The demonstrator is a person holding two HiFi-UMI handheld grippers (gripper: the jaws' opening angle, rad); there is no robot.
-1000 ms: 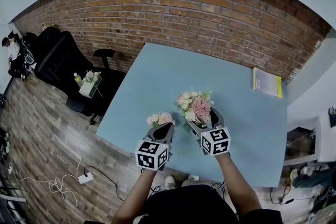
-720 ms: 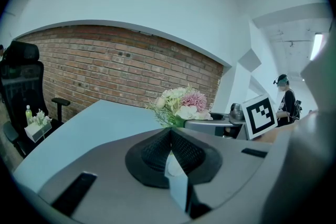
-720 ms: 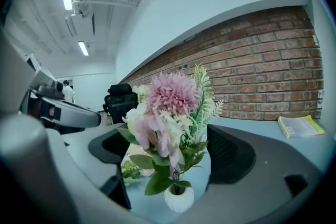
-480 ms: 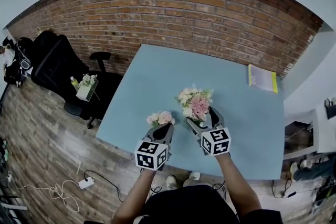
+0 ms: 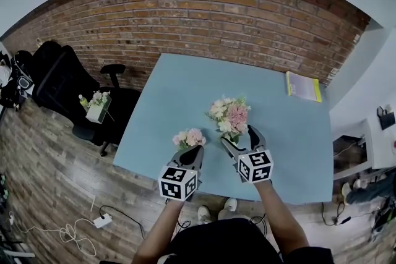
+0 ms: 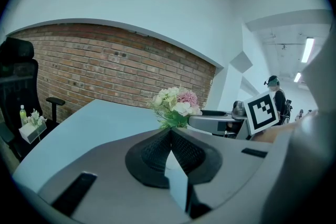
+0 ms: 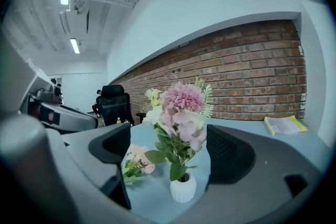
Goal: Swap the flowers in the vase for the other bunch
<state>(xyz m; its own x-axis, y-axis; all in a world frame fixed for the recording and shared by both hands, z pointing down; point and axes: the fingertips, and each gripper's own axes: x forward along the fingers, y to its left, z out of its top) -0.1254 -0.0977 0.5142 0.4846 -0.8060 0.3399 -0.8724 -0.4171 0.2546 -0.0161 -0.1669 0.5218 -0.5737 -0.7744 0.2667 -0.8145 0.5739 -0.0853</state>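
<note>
A white ribbed vase [image 7: 184, 188] holds a bunch of pink and cream flowers [image 5: 229, 116] near the front of the light blue table [image 5: 185, 83]. My right gripper [image 5: 240, 136] is open just behind it, and in the right gripper view its fingers [image 7: 229, 153] stand either side of the vase without touching. A second, smaller pink bunch [image 5: 190, 137] lies flat on the table to the left of the vase [image 7: 134, 163]. My left gripper [image 5: 191, 151] is shut right behind that bunch, with nothing showing between its pads [image 6: 169, 139]. The left gripper view does not show the loose bunch.
A yellow book [image 5: 303, 86] lies at the table's far right corner. A black office chair [image 5: 117, 71] stands left of the table, with a small box of flowers [image 5: 94, 107] on another seat. Brick wall [image 5: 204, 15] behind. A person [image 6: 274, 93] stands far off.
Both grippers have crept slightly forward towards the flowers, and the head view has shifted a little. The jaws stand as before and the flowers have not moved.
</note>
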